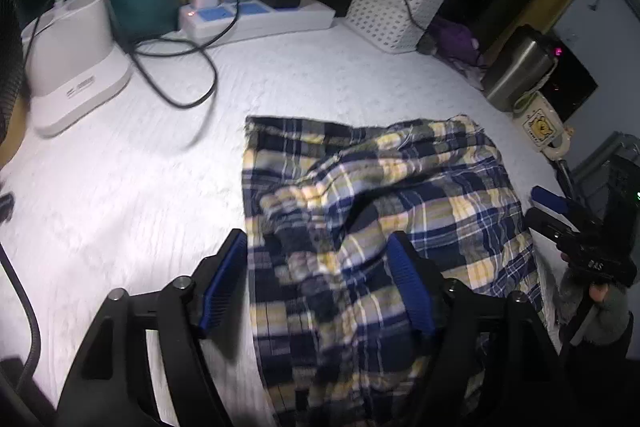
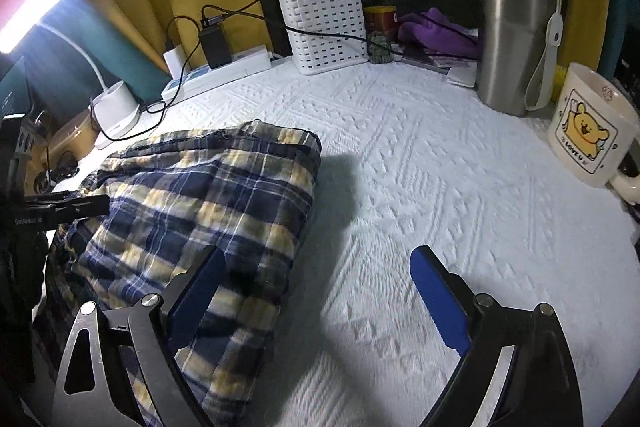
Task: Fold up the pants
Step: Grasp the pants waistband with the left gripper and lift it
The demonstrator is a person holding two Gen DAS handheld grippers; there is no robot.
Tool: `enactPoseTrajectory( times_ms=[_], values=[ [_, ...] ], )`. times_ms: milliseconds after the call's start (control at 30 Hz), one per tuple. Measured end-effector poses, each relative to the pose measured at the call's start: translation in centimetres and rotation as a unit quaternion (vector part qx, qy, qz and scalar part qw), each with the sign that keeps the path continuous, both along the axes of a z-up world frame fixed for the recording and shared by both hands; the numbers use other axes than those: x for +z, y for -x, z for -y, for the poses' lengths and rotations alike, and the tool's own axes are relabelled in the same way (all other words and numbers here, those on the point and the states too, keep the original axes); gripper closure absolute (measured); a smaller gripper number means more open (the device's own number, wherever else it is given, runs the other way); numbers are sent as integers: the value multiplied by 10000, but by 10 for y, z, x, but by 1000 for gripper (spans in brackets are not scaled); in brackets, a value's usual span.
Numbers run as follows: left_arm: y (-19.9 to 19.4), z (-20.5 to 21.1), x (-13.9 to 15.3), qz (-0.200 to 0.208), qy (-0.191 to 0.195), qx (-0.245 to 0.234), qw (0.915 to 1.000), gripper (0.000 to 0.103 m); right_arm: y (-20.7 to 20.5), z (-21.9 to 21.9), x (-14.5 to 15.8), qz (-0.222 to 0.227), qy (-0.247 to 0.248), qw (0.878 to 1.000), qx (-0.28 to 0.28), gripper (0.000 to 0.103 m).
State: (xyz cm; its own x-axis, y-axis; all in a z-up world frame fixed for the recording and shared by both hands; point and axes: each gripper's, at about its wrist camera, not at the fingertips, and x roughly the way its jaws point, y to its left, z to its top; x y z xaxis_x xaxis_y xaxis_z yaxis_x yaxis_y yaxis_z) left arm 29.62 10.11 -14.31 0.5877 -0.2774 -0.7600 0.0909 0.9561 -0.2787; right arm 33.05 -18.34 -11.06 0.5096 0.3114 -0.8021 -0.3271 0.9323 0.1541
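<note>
On the white textured cloth (image 2: 440, 155), well short of the white basket (image 2: 326, 27) at the back, the plaid pants (image 1: 380, 195) lie bunched in a loose, partly folded heap. A fold looks just laid down; next comes a fresh grip on an edge to tidy or fold again. Left gripper (image 1: 320, 283) stands wide, straddling the near fabric without pinching. Right gripper (image 2: 320, 299) stands wide too, one finger over the pants' edge, the other over bare cloth.

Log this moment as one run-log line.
item: blue-yellow plaid fabric pants, bunched on white textured cloth | left hand-held gripper: open | right hand-held gripper: open
</note>
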Motion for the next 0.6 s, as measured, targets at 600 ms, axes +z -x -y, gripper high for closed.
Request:
enactPoseTrajectory(
  times_ms=[600],
  values=[
    [-4,30,-2,182,-388,-407,9983,29,-26,-24,-16,-217,-273,9991,248,9]
  ],
)
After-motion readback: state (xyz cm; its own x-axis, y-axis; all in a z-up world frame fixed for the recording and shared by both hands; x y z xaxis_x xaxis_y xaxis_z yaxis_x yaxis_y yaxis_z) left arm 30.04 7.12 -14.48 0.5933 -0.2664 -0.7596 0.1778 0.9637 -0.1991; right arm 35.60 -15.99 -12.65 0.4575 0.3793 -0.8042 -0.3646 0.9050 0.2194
